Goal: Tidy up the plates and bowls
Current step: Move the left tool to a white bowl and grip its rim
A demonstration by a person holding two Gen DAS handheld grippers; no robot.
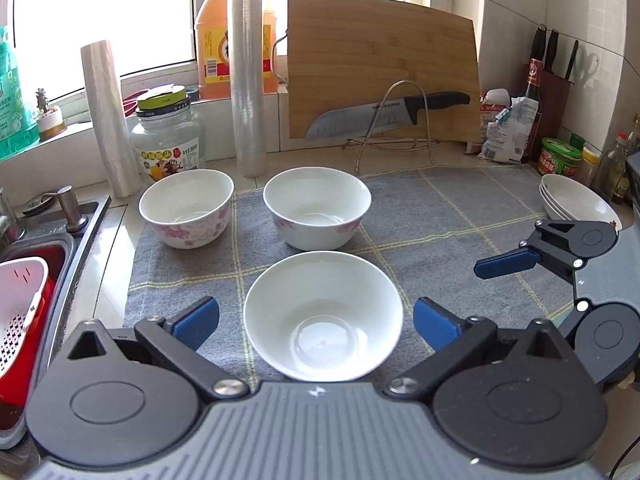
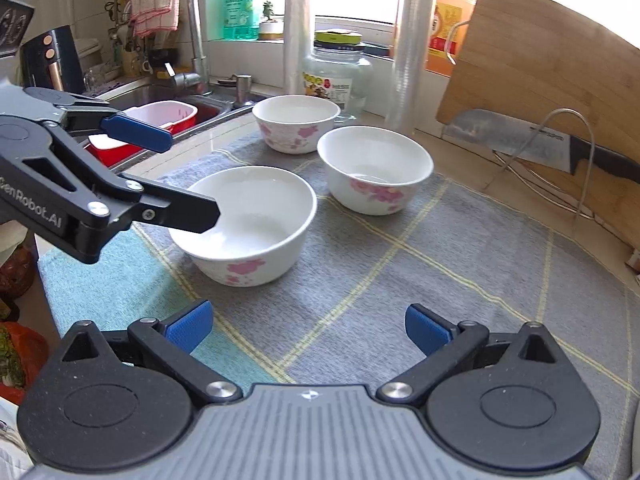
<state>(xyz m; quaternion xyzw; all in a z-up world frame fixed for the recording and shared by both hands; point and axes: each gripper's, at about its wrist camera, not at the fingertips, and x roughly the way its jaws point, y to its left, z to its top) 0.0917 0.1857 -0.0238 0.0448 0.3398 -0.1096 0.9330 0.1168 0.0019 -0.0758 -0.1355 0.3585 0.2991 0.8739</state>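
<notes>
Three white bowls with pink flowers stand on a grey checked mat (image 1: 460, 216). The near bowl (image 1: 323, 316) sits between the open fingers of my left gripper (image 1: 316, 322); it also shows in the right wrist view (image 2: 248, 224). The middle bowl (image 1: 317, 207) and the far left bowl (image 1: 186, 208) stand behind it, also in the right wrist view as the middle bowl (image 2: 376, 168) and far bowl (image 2: 296, 122). A stack of white plates (image 1: 576, 202) sits at the right. My right gripper (image 2: 310, 326) is open and empty over the mat. The left gripper (image 2: 160, 172) reaches in from the left there.
A sink (image 1: 48, 240) with a red and white colander (image 1: 20, 312) lies at the left. A glass jar (image 1: 166, 136), two film rolls (image 1: 248, 80), an oil bottle (image 1: 236, 32), a cutting board (image 1: 380, 64) and a knife (image 1: 384, 114) on a wire stand line the back.
</notes>
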